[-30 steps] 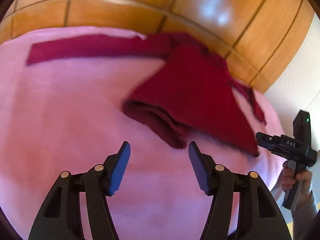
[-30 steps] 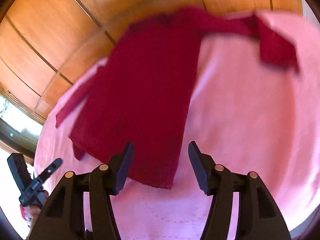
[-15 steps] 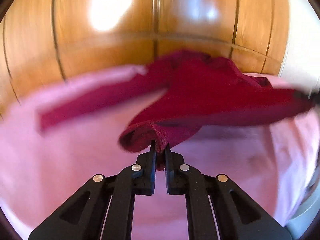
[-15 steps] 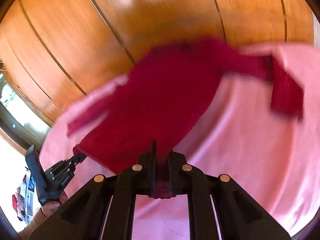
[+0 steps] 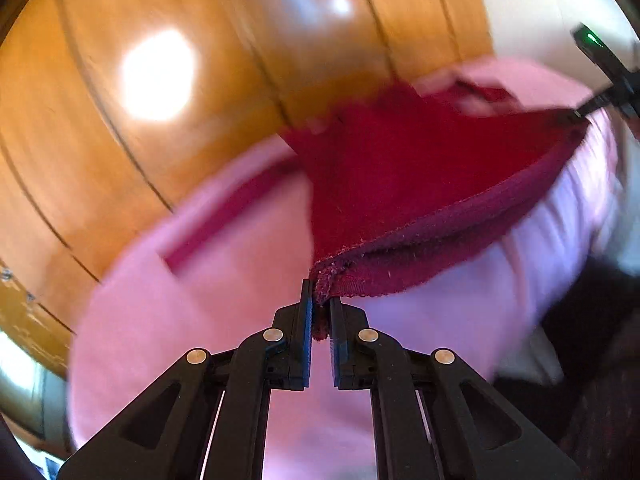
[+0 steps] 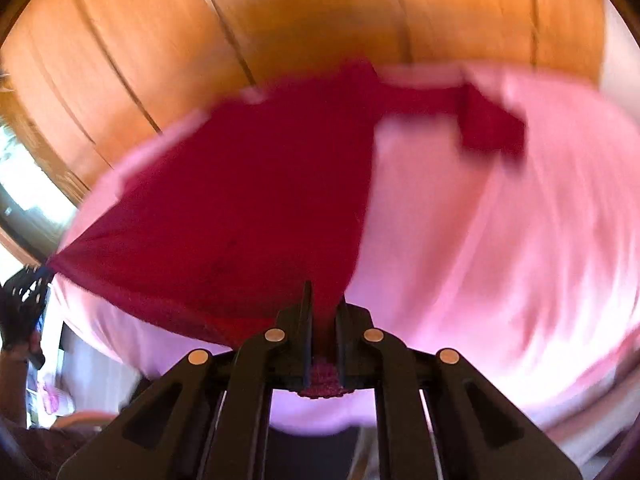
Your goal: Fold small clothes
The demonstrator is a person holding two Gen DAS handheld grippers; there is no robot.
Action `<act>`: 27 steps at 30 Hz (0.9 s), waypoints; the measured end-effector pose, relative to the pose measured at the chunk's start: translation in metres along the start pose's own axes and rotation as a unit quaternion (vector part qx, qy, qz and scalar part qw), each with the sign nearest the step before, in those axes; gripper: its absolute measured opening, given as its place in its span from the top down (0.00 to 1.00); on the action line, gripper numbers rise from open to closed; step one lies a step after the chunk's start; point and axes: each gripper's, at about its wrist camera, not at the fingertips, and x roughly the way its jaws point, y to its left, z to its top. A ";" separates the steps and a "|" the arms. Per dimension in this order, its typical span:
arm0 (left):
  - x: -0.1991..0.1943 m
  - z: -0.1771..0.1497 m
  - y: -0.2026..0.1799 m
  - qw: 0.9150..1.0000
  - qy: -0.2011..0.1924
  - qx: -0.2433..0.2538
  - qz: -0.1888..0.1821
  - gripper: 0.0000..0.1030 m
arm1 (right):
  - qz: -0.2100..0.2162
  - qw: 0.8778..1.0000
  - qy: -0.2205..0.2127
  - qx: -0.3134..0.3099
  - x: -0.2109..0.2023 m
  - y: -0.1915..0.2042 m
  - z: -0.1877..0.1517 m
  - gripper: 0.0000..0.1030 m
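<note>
nearest the lens, the left gripper point(image 5: 320, 312) is clamped tight on one bottom corner of the dark red garment point(image 5: 420, 176), the ribbed hem bunched between its blue-lined fingers point(image 5: 307, 332). over on the other camera the right gripper point(image 6: 322, 320) is pinching the opposite hem corner of the same garment point(image 6: 248, 208), a tuft of knit poking out below the closed fingers point(image 6: 306, 332). the hem is stretched taut between the two grips and lifted clear of the pink bedspread point(image 5: 224, 320), sagging slightly in its middle. from the left camera, the right gripper point(image 5: 576, 114) shows at the far end of the hem, a green light on its body. from the right camera, the left gripper point(image 6: 38, 276) sits at the garment's far corner with the person's hand point(image 6: 16, 320) behind it. beyond the hem, the garment's body slopes down onto the bedspread point(image 6: 500, 240); one sleeve point(image 6: 480, 120) lies bent on the pink cloth out past the right gripper, the other sleeve point(image 5: 228, 216) trails straight across it on the left gripper's side. behind the bedspread stands glossy wooden panelling point(image 6: 320, 20), blurred.
</note>
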 end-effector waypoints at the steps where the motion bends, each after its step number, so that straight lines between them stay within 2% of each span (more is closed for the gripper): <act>1: 0.005 -0.008 -0.005 1.000 0.013 -0.012 -0.017 0.94 | -0.022 1.000 0.020 0.002 0.011 -0.008 -0.012 0.93; 3: 0.015 -0.028 -0.016 0.996 0.046 -0.042 -0.069 0.90 | -0.035 0.998 0.039 0.021 0.022 -0.023 -0.026 0.93; 4: 0.017 -0.030 -0.018 0.994 0.055 -0.052 -0.082 0.89 | -0.043 0.998 0.042 0.025 0.025 -0.027 -0.030 0.93; 5: 0.019 -0.034 -0.014 0.991 0.060 -0.073 -0.099 0.87 | -0.049 0.998 0.044 0.024 0.027 -0.029 -0.032 0.93; 6: 0.019 -0.040 -0.004 0.984 0.066 -0.110 -0.124 0.83 | -0.056 0.997 0.046 0.019 0.029 -0.030 -0.032 0.93; 9: 0.015 -0.047 0.034 0.969 0.054 -0.202 -0.135 0.71 | -0.065 0.996 0.057 0.005 0.034 -0.025 -0.024 0.91; 10: 0.015 -0.050 0.047 0.963 0.045 -0.230 -0.134 0.59 | -0.065 0.996 0.059 0.004 0.034 -0.024 -0.022 0.84; 11: 0.014 -0.051 0.061 0.955 0.034 -0.263 -0.137 0.52 | -0.069 0.996 0.054 0.005 0.031 -0.026 -0.018 0.68; 12: 0.012 -0.046 0.073 0.948 0.025 -0.288 -0.135 0.47 | -0.071 0.996 0.046 0.007 0.027 -0.028 -0.015 0.60; 15: 0.031 -0.038 0.088 0.934 0.016 -0.331 -0.132 0.47 | -0.083 0.996 0.004 0.015 0.008 -0.031 0.002 0.55; 16: 0.040 -0.035 0.090 0.929 0.015 -0.344 -0.138 0.47 | -0.088 0.996 -0.010 0.011 0.004 -0.028 0.007 0.48; 17: 0.051 -0.030 0.090 0.923 0.017 -0.353 -0.150 0.47 | -0.089 0.996 -0.030 0.003 0.000 -0.021 0.017 0.42; 18: 0.065 -0.024 0.089 0.918 0.023 -0.359 -0.167 0.47 | -0.085 0.995 -0.041 -0.002 0.000 -0.014 0.023 0.40; 20: 0.084 -0.015 0.075 0.913 0.038 -0.361 -0.188 0.47 | -0.072 0.995 -0.064 -0.010 0.005 0.003 0.041 0.36; 21: 0.095 -0.008 0.067 0.909 0.049 -0.356 -0.210 0.54 | -0.060 0.995 -0.076 -0.016 0.013 0.016 0.053 0.34; 22: 0.100 -0.004 0.060 0.911 0.054 -0.345 -0.220 0.81 | -0.049 0.995 -0.085 -0.021 0.023 0.027 0.063 0.34; 23: 0.102 0.002 0.048 0.924 0.062 -0.319 -0.202 0.92 | -0.040 0.995 -0.093 -0.026 0.033 0.040 0.068 0.34; 24: 0.099 0.002 0.041 0.931 0.063 -0.306 -0.189 0.92 | -0.027 0.994 -0.099 -0.031 0.045 0.054 0.077 0.34; 25: 0.097 0.001 0.039 0.934 0.060 -0.301 -0.182 0.92 | -0.016 0.994 -0.101 -0.035 0.056 0.065 0.083 0.34; 27: 0.088 -0.007 0.045 0.929 0.059 -0.320 -0.177 0.92 | -0.001 0.993 -0.105 -0.049 0.082 0.087 0.095 0.34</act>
